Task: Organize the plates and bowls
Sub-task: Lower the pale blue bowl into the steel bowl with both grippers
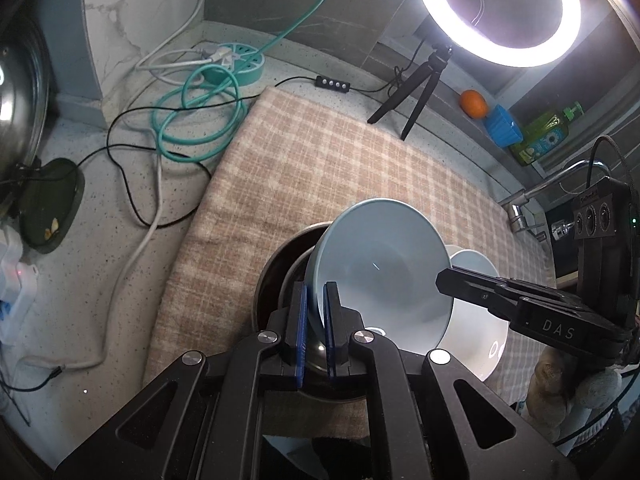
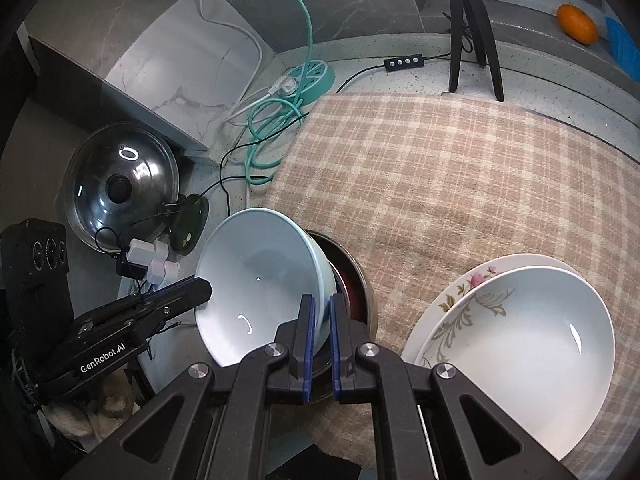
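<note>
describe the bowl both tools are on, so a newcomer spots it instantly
On the plaid cloth, look at the near edge beside the dark metal pot. The pale blue bowl is tilted, rim clamped by the left tool and right tool. Unlike the floral white plates, it is plain.

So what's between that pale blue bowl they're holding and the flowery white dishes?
In the right wrist view, only bare checked cloth separates the blue bowl, with the metal bowl beneath it, from the floral dishes.
</note>
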A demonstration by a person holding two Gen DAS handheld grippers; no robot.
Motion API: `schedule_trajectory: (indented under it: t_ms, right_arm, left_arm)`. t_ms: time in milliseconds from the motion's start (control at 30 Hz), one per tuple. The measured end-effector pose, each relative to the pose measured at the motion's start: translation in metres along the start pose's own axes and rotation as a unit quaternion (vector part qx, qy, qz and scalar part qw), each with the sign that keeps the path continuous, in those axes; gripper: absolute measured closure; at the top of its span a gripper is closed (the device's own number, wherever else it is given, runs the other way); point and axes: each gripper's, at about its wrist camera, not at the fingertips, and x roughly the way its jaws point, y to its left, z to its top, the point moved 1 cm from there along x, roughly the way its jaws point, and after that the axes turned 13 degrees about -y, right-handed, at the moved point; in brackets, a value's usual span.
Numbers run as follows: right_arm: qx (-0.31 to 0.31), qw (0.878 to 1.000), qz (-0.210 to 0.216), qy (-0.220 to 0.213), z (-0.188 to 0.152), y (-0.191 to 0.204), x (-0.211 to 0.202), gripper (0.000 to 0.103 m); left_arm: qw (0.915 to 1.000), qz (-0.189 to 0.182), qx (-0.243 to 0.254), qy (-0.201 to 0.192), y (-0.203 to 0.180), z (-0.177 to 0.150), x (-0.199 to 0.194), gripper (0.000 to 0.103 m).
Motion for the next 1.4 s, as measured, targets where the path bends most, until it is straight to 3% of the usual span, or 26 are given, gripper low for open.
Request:
schedule_trajectory:
  t_ms: [600, 1400]
  right_arm:
    - [0.009, 1.0, -0.008, 0.029, -0.019, -0.003, 0.02, 0.096]
    - [-0.003, 0.999, -0.01, 0.031, -0.019, -0.006, 0.026, 0.094]
  left_arm:
    - [0.9997, 0.004, -0.009, 0.022, 0.013, -0.013, 0.012, 0.097]
    - [0.9996, 0.005, -0.006, 0.028, 0.012, -0.014, 0.017, 0.097]
